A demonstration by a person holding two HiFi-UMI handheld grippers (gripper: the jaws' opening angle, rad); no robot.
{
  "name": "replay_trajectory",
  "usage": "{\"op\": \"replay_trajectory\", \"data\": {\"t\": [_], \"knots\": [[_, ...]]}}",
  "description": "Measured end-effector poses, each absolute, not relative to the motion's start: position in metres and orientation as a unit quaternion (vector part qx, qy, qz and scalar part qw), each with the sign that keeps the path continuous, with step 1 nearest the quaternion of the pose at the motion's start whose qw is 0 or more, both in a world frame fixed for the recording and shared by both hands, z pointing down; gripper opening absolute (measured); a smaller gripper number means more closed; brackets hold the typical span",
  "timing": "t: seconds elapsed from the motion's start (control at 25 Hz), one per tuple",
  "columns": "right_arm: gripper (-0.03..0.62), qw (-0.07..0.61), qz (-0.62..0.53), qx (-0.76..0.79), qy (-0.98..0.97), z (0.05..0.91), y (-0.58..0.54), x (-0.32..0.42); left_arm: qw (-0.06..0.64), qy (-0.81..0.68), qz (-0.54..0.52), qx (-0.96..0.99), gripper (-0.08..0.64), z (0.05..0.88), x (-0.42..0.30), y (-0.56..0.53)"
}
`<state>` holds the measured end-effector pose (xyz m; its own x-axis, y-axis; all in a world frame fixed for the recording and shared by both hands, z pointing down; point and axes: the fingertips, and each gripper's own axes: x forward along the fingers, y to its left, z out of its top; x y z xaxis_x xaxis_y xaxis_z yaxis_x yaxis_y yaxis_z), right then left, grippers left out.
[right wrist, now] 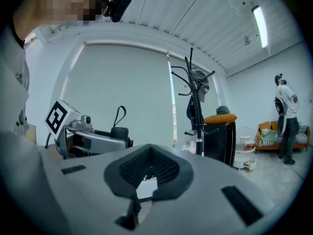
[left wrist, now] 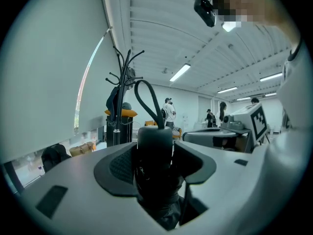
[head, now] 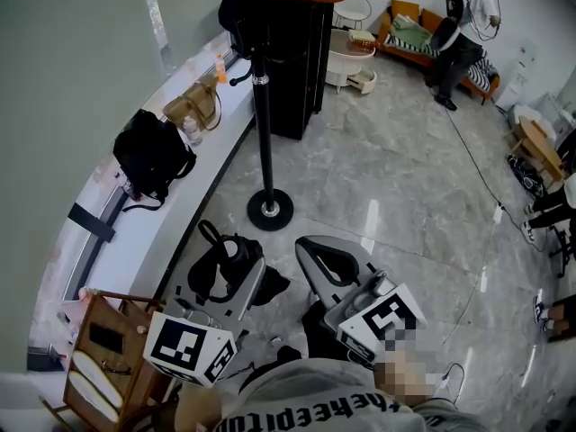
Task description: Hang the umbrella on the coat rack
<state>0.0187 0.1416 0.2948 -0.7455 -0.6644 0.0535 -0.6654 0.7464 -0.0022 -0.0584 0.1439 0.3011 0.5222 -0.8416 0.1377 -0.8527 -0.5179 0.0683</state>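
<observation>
Low in the head view, the left gripper (head: 222,282) has its jaws closed on a black folded umbrella (head: 236,250), whose bunched fabric spills out to either side and hides the jaw pads. A thin strap loop (head: 210,234) sticks out past the jaws. The right gripper (head: 324,257) is just beside it, its dark ribbed pads drawn together with nothing between them. Both grippers' rear ends, with their marker cubes, are partly cut off by the person's grey sleeve. Beyond them the coat rack (head: 264,133) stands on glossy, marble-patterned floor (head: 396,178): a slim black pole on a round disc base, its top lost among dark hanging clothes at the frame edge. A black backpack (head: 151,156) and a tan bag (head: 193,106) sit on the curved white ledge (head: 171,219).

Seen from the left gripper view, the jaws clamp the umbrella's (left wrist: 155,141) smooth cylindrical handle, the strap (left wrist: 146,97) arching upward; what lies below the handle is a dark mass that is hard to make out. The rack's (left wrist: 124,77) curved hooks show well apart behind.

Over in the right gripper view, the mesh-textured pads (right wrist: 146,168) meet in a V, empty. The left gripper (right wrist: 93,141) with the umbrella handle (right wrist: 119,131) appears at left, and the rack (right wrist: 193,87) rises at centre.
</observation>
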Motion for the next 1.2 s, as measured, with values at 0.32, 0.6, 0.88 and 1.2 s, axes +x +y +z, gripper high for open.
{"op": "replay_trajectory", "data": {"t": [0.32,0.6,0.88,1.2], "knots": [[0.011,0.02,0.013,0.323,-0.946,0.29,0.09,0.017,0.065,-0.513,0.043,0.855,0.244,0.3,-0.059,0.096],[0.011,0.019,0.004,0.29,-0.957,0.281,0.041,0.026,0.06,-0.546,0.035,0.835,0.244,0.29,-0.051,0.05],[0.011,0.022,0.008,0.261,-0.965,0.283,0.005,0.035,0.066,-0.565,0.037,0.822,0.244,0.292,-0.037,0.017],[0.011,0.019,0.013,0.229,-0.973,0.284,-0.027,0.048,0.072,-0.588,0.04,0.804,0.244,0.294,-0.023,-0.011]]}}
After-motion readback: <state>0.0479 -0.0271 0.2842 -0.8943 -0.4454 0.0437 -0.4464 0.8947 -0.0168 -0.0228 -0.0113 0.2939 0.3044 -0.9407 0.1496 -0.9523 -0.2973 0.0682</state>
